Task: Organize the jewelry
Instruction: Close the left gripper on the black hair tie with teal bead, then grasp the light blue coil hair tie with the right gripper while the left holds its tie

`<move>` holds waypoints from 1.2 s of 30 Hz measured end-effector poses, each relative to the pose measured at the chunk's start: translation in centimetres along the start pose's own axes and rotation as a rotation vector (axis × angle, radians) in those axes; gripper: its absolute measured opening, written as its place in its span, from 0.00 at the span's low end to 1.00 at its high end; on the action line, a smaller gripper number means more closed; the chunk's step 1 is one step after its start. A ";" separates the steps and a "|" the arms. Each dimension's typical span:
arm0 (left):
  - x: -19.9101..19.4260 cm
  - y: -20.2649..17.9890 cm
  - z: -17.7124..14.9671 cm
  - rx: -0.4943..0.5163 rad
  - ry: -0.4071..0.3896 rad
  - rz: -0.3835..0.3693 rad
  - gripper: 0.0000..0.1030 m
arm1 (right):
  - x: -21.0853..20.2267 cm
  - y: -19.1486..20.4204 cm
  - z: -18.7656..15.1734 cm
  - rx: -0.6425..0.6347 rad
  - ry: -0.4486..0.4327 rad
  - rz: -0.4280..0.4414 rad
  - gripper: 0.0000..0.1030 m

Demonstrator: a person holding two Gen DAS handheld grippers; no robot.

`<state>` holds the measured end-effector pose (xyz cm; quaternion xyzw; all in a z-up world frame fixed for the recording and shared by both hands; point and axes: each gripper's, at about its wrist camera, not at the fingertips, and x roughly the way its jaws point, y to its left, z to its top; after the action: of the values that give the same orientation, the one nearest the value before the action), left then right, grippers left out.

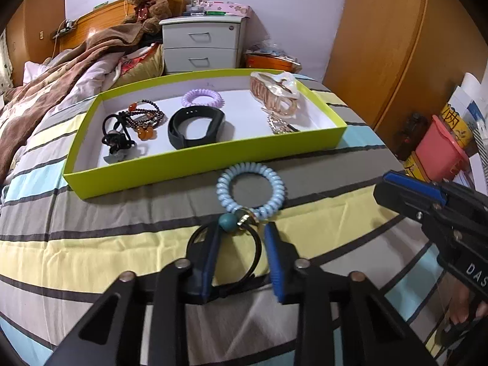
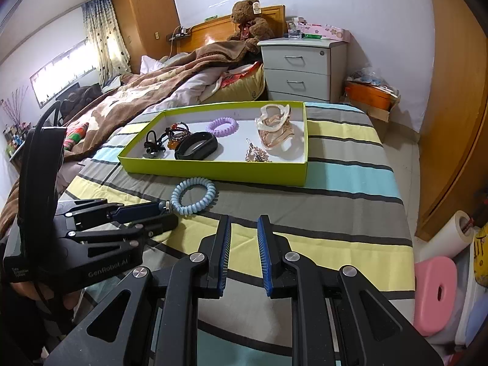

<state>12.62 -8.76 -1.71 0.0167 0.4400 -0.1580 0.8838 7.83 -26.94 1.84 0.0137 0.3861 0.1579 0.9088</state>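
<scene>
A light blue spiral hair tie with a teal bead lies on the striped bedspread just in front of the lime green tray. A black hair band loop is joined to it and lies between my left gripper's fingers. My left gripper is open around that loop, tips by the bead. My right gripper is open and empty above the bedspread, to the right of the blue tie. The tray holds a purple spiral tie, black wristband, bead bracelets, black hair ties and a clear hair claw.
A brown blanket lies on the bed to the left. A white nightstand and a teddy bear are behind the tray. Wooden wardrobe doors stand on the right. A pink stool sits on the floor right of the bed.
</scene>
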 end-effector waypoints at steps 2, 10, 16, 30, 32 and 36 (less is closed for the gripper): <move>0.0 0.2 0.0 -0.010 -0.001 -0.005 0.25 | 0.1 0.0 0.0 0.002 0.002 0.003 0.18; -0.3 0.9 -0.2 -0.029 -0.006 -0.017 0.06 | 0.7 0.3 -0.1 -0.001 0.014 0.000 0.18; -1.3 1.8 -0.2 -0.057 -0.035 -0.015 0.05 | 0.8 0.5 0.1 -0.008 0.016 0.001 0.18; -4.3 5.7 -1.0 -0.122 -0.089 0.035 0.05 | 2.4 4.6 1.6 -0.120 0.029 0.065 0.18; -4.5 6.1 -1.2 -0.133 -0.094 0.038 0.05 | 2.9 5.3 2.0 -0.144 0.038 0.074 0.18; -4.9 7.0 -1.5 -0.153 -0.099 0.044 0.05 | 4.5 6.5 2.6 -0.177 0.075 0.093 0.18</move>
<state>10.70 -0.54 0.46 -0.0489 0.4062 -0.1049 0.9064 10.84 -19.16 1.47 -0.0548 0.4035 0.2336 0.8830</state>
